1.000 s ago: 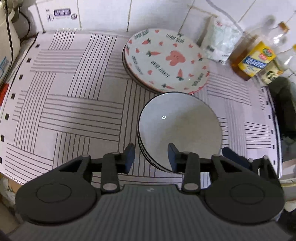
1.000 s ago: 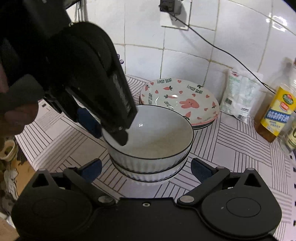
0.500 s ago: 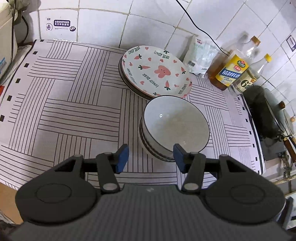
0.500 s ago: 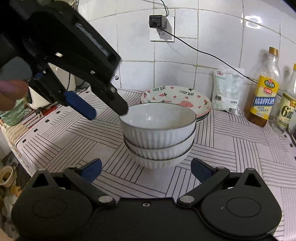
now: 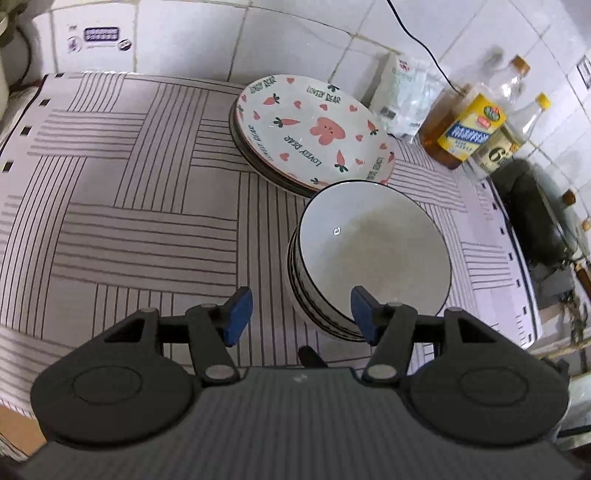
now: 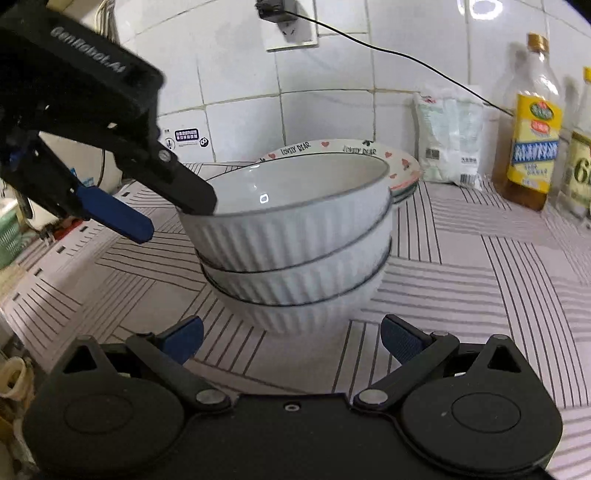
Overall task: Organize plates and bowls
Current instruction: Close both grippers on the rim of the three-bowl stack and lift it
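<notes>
Three ribbed white bowls with dark rims (image 6: 295, 236) stand nested on the striped mat; from above, the top bowl (image 5: 373, 247) is empty. Behind them lies a stack of plates (image 5: 314, 129) printed with a bunny and carrots. My left gripper (image 5: 301, 315) straddles the top bowl's near left rim. Its jaws are opening, and the pads stand clear of the rim on both sides. The right wrist view shows that left gripper (image 6: 177, 219) with one finger inside the bowl and one outside. My right gripper (image 6: 291, 338) is open wide, low, just in front of the stack's base.
Oil bottles (image 6: 532, 122) and a white bag (image 6: 448, 144) stand against the tiled wall at the right. A dark pan (image 5: 535, 218) sits past the mat's right edge. A socket with a cable (image 6: 291, 22) is on the wall. The counter's front edge runs just below the grippers.
The left gripper's jaws have spread apart from the top bowl's rim. The right gripper has sunk, so the stack is now seen from the side.
</notes>
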A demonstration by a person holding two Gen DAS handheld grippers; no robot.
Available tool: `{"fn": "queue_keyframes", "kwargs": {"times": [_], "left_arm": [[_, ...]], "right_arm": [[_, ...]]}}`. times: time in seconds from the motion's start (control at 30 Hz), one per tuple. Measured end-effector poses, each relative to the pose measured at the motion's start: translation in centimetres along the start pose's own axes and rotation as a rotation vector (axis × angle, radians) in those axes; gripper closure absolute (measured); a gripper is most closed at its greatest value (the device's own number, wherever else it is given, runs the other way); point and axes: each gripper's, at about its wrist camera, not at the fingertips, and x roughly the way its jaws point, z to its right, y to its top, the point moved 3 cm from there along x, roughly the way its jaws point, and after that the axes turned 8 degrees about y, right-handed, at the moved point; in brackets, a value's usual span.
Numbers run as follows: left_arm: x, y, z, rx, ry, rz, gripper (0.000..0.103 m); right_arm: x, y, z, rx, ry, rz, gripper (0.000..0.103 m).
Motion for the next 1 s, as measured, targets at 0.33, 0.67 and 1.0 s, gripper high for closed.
{"fn": "queue_keyframes", "kwargs": {"times": [0.33,0.67,1.0], "left_arm": [[3.9,0.8,0.1,-0.012,-0.033,-0.049,0.05],[5.7,1.4,0.3,-0.051,-0.08,-0.046,0.06],[5.9,1.6,0.3,-0.007,-0.11,-0.029,0.06]], "right_arm": [[1.8,0.5,0.8,0.009,0.01,0.054,0.0],[2.5,0.4,1.5,0.024,0.071,0.059,0.0],[3.4,1.0,2.0,0.056,0.109,0.029,0.0]]}}
